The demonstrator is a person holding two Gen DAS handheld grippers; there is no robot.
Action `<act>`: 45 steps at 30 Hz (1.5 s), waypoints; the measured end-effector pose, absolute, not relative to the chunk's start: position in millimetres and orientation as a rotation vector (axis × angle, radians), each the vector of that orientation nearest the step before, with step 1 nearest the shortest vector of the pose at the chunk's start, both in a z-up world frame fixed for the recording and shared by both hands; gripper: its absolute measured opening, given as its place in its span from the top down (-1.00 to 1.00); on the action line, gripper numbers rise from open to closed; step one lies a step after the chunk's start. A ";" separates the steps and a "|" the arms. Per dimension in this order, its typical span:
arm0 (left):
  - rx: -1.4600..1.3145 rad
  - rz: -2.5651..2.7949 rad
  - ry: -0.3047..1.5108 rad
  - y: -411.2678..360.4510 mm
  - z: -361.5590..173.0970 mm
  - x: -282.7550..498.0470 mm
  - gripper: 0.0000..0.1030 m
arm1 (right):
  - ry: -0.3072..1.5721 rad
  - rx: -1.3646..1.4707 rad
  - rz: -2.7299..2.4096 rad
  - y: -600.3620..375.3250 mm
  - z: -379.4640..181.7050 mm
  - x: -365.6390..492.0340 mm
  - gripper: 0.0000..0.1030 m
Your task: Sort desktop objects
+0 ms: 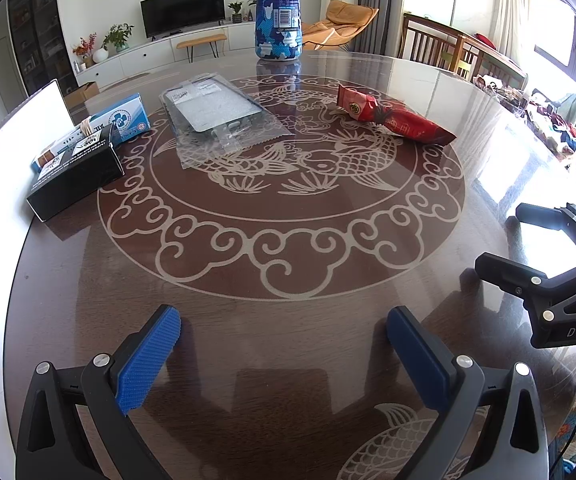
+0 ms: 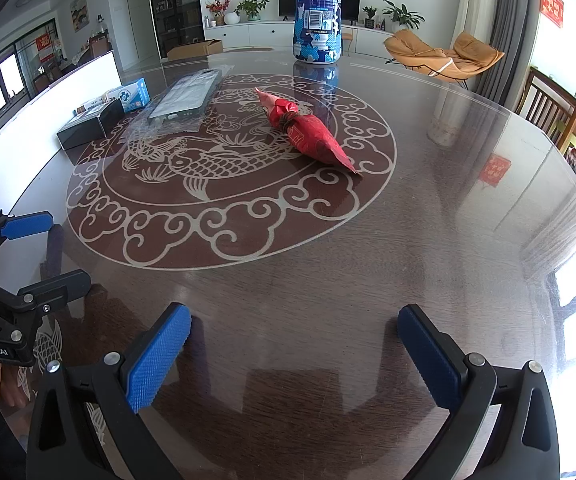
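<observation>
Both tools, left (image 1: 284, 354) and right (image 2: 294, 354), gape empty over the table (image 2: 408, 240), red packet (image 2: 308, 132) well ahead

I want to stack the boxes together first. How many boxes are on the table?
2, both at the table's left edge: a black box nearer the grippers and a blue-and-white box just behind it, apparently touching. The black one could hide something between them.
</observation>
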State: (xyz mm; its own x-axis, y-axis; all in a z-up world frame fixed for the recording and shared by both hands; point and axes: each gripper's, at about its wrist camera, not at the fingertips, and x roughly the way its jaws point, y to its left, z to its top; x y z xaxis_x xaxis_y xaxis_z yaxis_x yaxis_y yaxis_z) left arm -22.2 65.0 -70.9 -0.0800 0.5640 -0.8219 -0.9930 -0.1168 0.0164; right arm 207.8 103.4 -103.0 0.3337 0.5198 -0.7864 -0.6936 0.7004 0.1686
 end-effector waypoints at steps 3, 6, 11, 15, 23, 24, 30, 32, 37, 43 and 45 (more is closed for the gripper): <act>-0.797 1.548 0.732 64.8 -70.9 -22.2 -1.00 | 0.939 -0.211 0.800 103.4 -103.0 207.8 -1.00; -0.797 1.549 0.732 64.8 -70.9 -22.1 -1.00 | 0.939 -0.211 0.800 103.4 -103.0 207.8 -1.00; -0.797 1.549 0.732 65.0 -71.0 -22.1 -1.00 | 0.939 -0.211 0.800 103.4 -103.1 207.9 -1.00; -0.796 1.548 0.732 65.0 -71.0 -22.1 -1.00 | 0.938 -0.211 0.800 103.5 -103.1 208.0 -1.00; -0.796 1.548 0.732 64.9 -71.1 -22.1 -1.00 | 0.937 -0.211 0.800 103.5 -103.2 207.9 -1.00; -0.796 1.548 0.731 64.8 -71.1 -22.1 -1.00 | 0.938 -0.211 0.800 103.5 -103.2 208.0 -1.00; -0.796 1.547 0.732 64.9 -71.2 -22.0 -1.00 | 0.938 -0.211 0.800 103.5 -103.2 208.0 -1.00; -0.796 1.548 0.731 65.0 -71.2 -22.1 -1.00 | 0.938 -0.211 0.800 103.5 -103.1 207.9 -1.00; -0.795 1.548 0.732 64.5 -70.9 -22.3 -1.00 | 0.938 -0.211 0.800 103.5 -103.2 208.0 -1.00; -0.795 1.548 0.732 64.6 -71.0 -22.2 -1.00 | 0.937 -0.211 0.801 103.6 -103.2 208.1 -1.00; -0.795 1.547 0.732 64.3 -70.9 -22.3 -1.00 | 0.937 -0.211 0.801 103.6 -103.2 208.1 -1.00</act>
State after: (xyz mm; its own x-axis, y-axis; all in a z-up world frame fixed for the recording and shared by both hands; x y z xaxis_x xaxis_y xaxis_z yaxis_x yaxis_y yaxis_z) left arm -22.3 64.3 -70.9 -0.0784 0.5648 -0.8215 -0.9933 -0.1142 0.0163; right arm 208.1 103.6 -103.2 0.3340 0.5211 -0.7854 -0.6943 0.6996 0.1689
